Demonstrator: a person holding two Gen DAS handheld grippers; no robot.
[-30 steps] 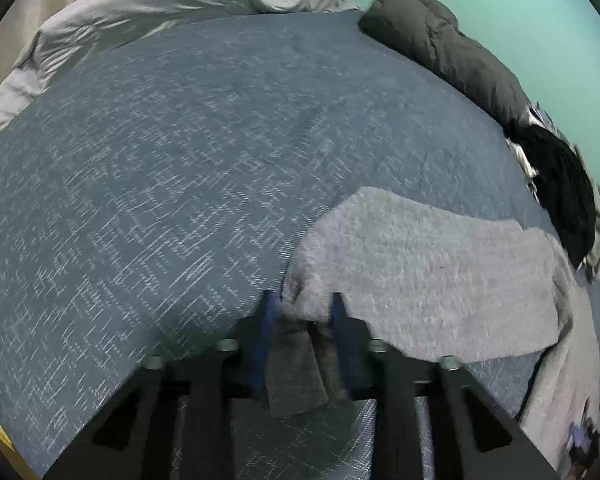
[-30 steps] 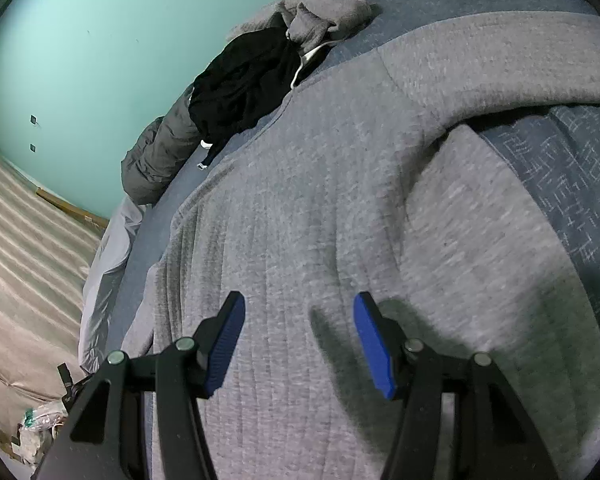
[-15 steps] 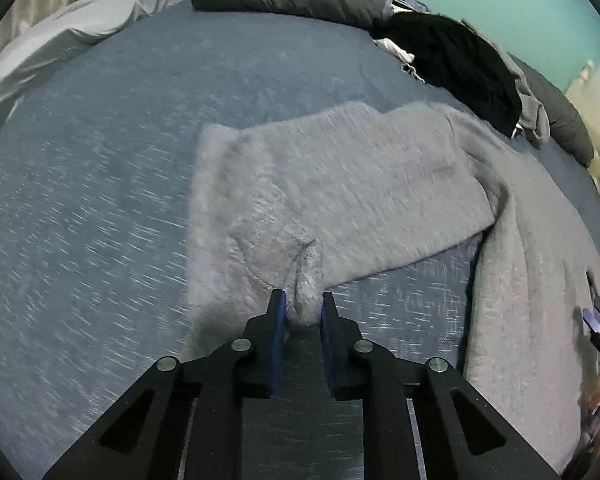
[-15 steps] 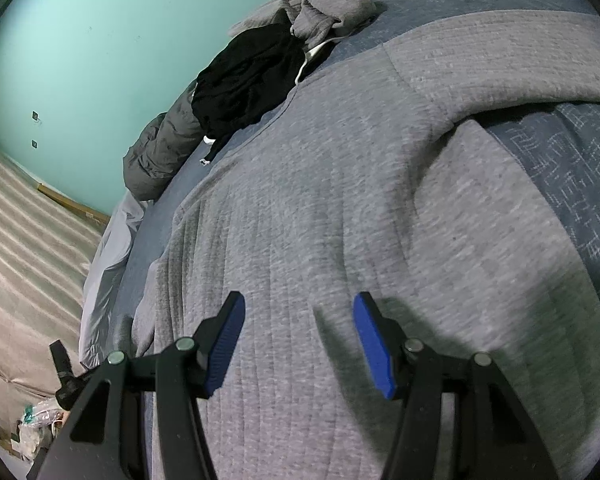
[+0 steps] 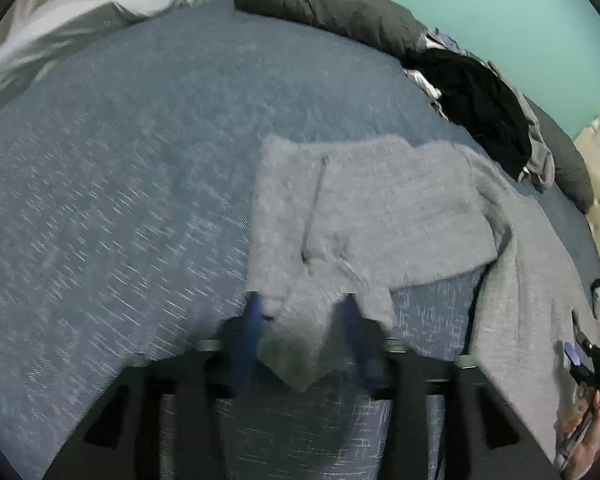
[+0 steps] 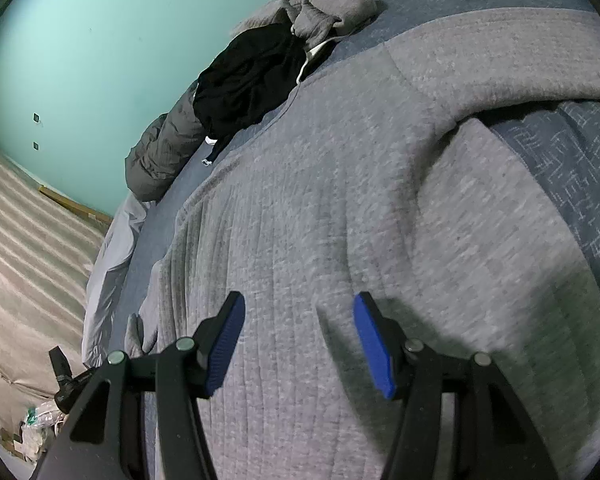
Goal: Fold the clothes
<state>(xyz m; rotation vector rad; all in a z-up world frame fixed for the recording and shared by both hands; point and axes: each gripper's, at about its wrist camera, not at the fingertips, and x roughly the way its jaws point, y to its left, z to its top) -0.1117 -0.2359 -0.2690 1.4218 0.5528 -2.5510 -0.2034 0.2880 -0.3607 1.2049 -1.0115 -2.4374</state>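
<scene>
Your left gripper is opening, and the cuff end of the grey sweater lies loose between its blue fingers, with a limp corner of cloth hanging toward the camera. That view is blurred, so you cannot tell whether either pad touches the fabric. Just ahead of the fingers the sleeve is folded across the bed, its long axis running from your fingers away and to the right, where it joins the sweater's body. A seam line runs up the folded part, pointing away from you. The body stretches along the right side of the fingers, reaching back toward your other gripper and hand at the right edge.

Your right gripper has its fingers standing wide with nothing between them, just above the sweater's ribbed body. The ribs run straight away from these fingers. Up and to the right the sleeve branches off across the blue bedcover.

Farther off, beyond the sweater, a black garment and a grey hoodie are heaped along the bed's far edge beside a dark quilted jacket, against the green wall.
</scene>
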